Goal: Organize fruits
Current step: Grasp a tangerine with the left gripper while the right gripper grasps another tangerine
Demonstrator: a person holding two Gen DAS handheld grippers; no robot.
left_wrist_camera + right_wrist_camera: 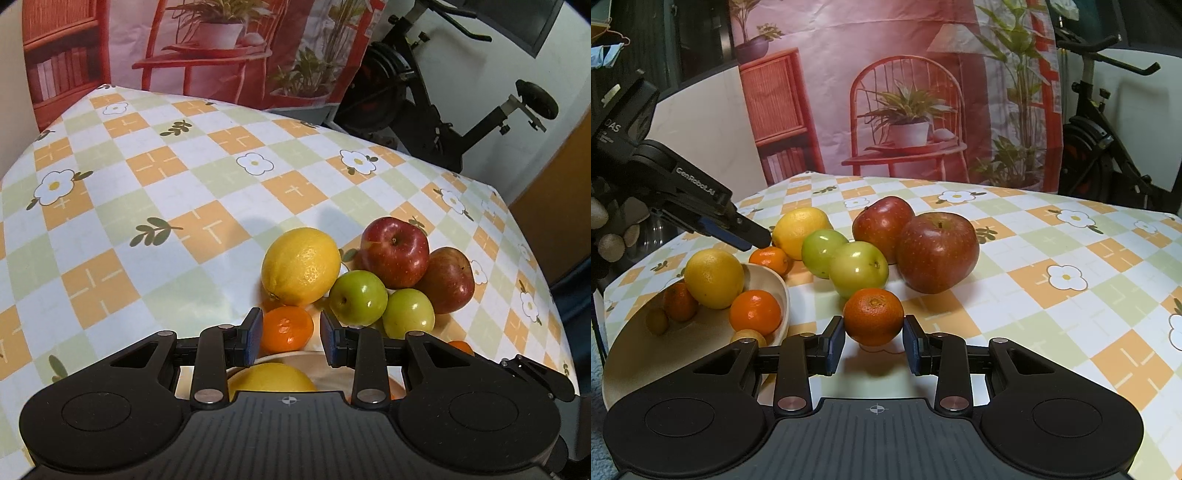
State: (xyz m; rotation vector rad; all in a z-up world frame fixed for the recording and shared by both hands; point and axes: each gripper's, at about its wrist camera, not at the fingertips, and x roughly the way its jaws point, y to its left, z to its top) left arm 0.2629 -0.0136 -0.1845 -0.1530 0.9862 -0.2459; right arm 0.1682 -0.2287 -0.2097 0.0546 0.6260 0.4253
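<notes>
checkered bench (1052, 295): cream wooden bowl (783, 291) part filled; both fingers grip small orange mandarins (873, 316), apples, lemon left.

**Fruit on my table**

Two red apples (916, 240) sit touching, two green apples (846, 264) just before them, a lemon (799, 229) to their left. One mandarin (874, 316) lies between my right pads. My bowl (775, 280) holds another lemon (714, 277) and mandarins (755, 312).
</notes>
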